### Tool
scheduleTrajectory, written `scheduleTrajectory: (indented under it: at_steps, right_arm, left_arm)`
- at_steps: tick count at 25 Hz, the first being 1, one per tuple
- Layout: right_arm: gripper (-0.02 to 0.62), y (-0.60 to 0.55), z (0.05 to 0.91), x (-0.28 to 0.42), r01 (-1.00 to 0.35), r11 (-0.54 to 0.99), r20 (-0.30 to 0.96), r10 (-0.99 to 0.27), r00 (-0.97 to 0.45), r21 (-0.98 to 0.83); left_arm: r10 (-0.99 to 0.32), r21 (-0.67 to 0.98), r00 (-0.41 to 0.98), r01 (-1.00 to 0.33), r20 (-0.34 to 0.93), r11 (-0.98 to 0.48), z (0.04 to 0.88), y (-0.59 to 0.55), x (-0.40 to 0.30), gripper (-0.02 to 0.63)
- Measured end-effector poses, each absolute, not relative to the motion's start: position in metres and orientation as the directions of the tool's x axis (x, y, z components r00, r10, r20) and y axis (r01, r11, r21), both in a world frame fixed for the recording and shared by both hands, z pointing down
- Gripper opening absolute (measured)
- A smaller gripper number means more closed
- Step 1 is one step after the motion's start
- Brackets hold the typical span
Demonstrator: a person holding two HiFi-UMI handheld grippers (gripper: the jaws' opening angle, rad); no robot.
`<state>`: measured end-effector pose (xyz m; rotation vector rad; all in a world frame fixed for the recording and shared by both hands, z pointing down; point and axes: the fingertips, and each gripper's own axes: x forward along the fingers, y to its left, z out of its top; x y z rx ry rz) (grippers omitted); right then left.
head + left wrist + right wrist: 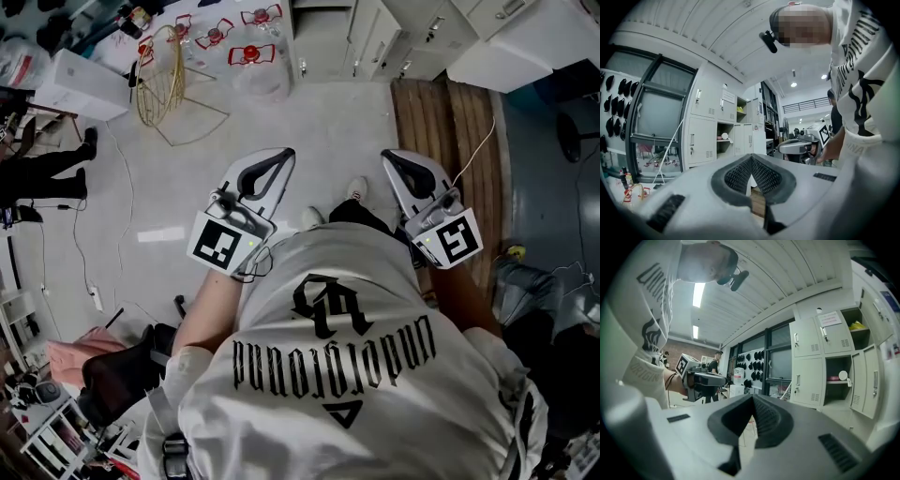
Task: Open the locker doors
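The pale grey lockers [375, 37] stand ahead of me, well beyond both grippers. In the right gripper view the left column's doors [806, 380] are closed. Beside them a compartment [836, 378] stands open with its door [864, 385] swung out. In the left gripper view a closed door [701, 143] sits next to an open shelf [724, 136]. My left gripper [281, 156] and right gripper [389, 156] are held side by side in front of the person's torso. Both are shut with nothing between the jaws, as seen at the left gripper [752, 157] and the right gripper [753, 397].
A gold wire rack [164, 84] and a white box [80, 84] stand on the floor at the far left. A wooden strip [450, 141] runs along the right. A black chair [122, 375] is behind at the left, and someone's legs [47, 169] are at the left edge.
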<state>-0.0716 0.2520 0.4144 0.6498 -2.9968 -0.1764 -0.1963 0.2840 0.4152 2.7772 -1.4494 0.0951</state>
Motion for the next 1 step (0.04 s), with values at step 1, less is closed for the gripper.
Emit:
scheduleTrajectory:
  at_steps: [1]
  right_arm:
    - [0.005,0.2506,0.4147,-0.0706,-0.408,0.904,0.043,-0.417,-0.908,0.130]
  left_arm:
    - [-0.818,-0.021,0.572,-0.819,0.058,-0.574,0.4159,0.2828,-0.1951,0.006]
